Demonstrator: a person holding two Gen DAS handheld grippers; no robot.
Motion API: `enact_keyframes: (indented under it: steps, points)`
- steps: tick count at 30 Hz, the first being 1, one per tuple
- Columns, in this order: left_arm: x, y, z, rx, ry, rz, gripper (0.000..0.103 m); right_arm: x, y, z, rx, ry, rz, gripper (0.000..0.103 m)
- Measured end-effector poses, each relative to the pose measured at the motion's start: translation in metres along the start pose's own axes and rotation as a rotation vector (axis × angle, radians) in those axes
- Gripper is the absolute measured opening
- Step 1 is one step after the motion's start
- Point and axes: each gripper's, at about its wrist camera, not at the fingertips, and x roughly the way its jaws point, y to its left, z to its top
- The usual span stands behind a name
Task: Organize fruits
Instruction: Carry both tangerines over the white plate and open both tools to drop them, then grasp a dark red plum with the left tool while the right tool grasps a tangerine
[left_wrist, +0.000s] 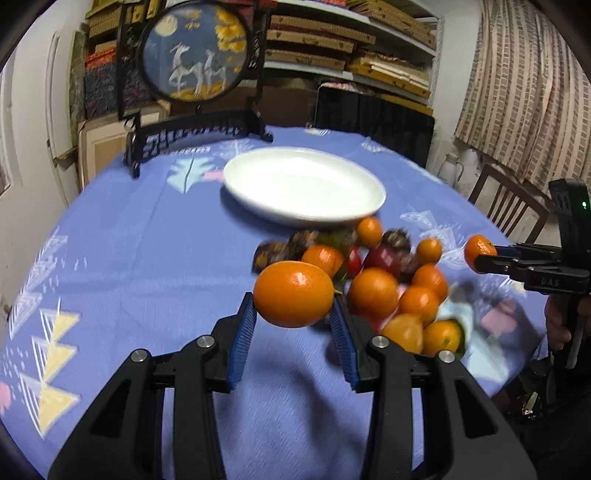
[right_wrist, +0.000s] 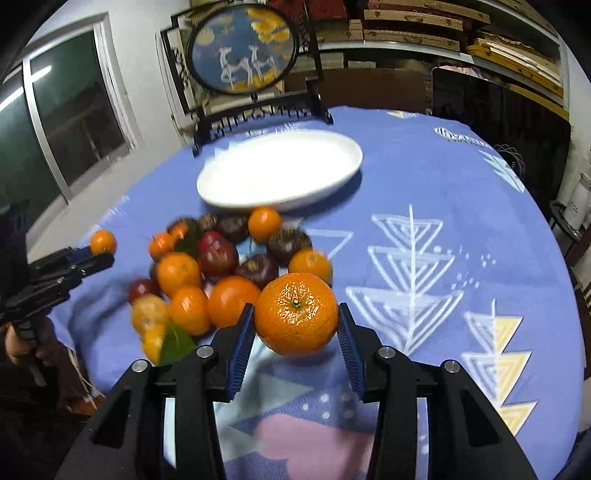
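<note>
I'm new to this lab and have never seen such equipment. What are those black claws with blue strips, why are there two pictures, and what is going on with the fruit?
There is no robot here: a person holds a two-finger gripper in each hand, and a wide-angle camera on each looks forward along its fingers. One picture comes from the left gripper, the other from the right gripper.

A blue patterned tablecloth carries an empty white plate and a pile of fruit: small oranges and dark red ones.

The blue strips are the gripping pads. Each gripper is closed on a fruit: the left holds an orange, the right a mandarin.
</note>
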Motion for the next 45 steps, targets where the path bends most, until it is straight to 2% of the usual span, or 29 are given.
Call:
enact_keyframes:
  steps: [4,7,11,17,18,19,20,21,22,24,26,29,35,39,45]
  points:
    - [0.014,-0.008,0.041,0.035,0.004,-0.014,0.04,0.0,-0.003,0.037,-0.005,-0.019,0.007,0.045]
    - [0.043,-0.008,0.074,0.03,0.029,-0.025,0.04,0.014,-0.004,0.07,-0.008,-0.026,0.023,0.045]
    - [0.102,-0.001,0.112,0.008,0.111,-0.036,0.04,0.063,-0.011,0.114,0.021,0.019,0.058,0.045]
    - [0.182,0.01,0.135,-0.005,0.224,-0.008,0.04,0.14,-0.018,0.15,0.035,0.08,0.034,0.045]
    - [0.191,0.012,0.139,-0.004,0.236,-0.003,0.041,0.147,-0.019,0.155,0.04,0.068,0.03,0.046]
    - [0.198,0.016,0.144,-0.008,0.237,0.015,0.042,0.152,-0.021,0.16,0.043,0.049,0.02,0.056]
    - [0.2,0.019,0.148,-0.019,0.225,0.032,0.053,0.153,-0.022,0.165,0.046,0.018,-0.003,0.063]
    - [0.199,0.023,0.15,-0.033,0.207,0.044,0.06,0.151,-0.024,0.167,0.054,-0.005,-0.018,0.069]
    - [0.19,0.028,0.151,-0.058,0.169,0.056,0.071,0.147,-0.026,0.168,0.064,-0.027,-0.019,0.069]
    - [0.174,0.031,0.15,-0.068,0.126,0.059,0.078,0.134,-0.025,0.162,0.061,-0.042,-0.011,0.069]
    - [0.153,0.029,0.142,-0.05,0.099,0.066,0.078,0.116,-0.022,0.151,0.05,-0.065,-0.024,0.069]
    - [0.121,0.02,0.12,-0.018,0.082,0.03,0.078,0.091,-0.017,0.126,0.042,-0.065,-0.02,0.069]
    - [0.065,-0.01,0.05,0.097,0.101,-0.007,0.078,0.049,-0.009,0.062,0.036,-0.038,-0.009,0.069]
    - [0.04,-0.018,0.009,0.11,0.122,-0.039,0.078,0.028,-0.011,0.027,0.074,-0.037,-0.003,0.069]
    - [0.024,-0.03,-0.028,0.146,0.132,-0.003,0.078,0.009,-0.02,-0.015,0.162,-0.043,0.01,0.069]
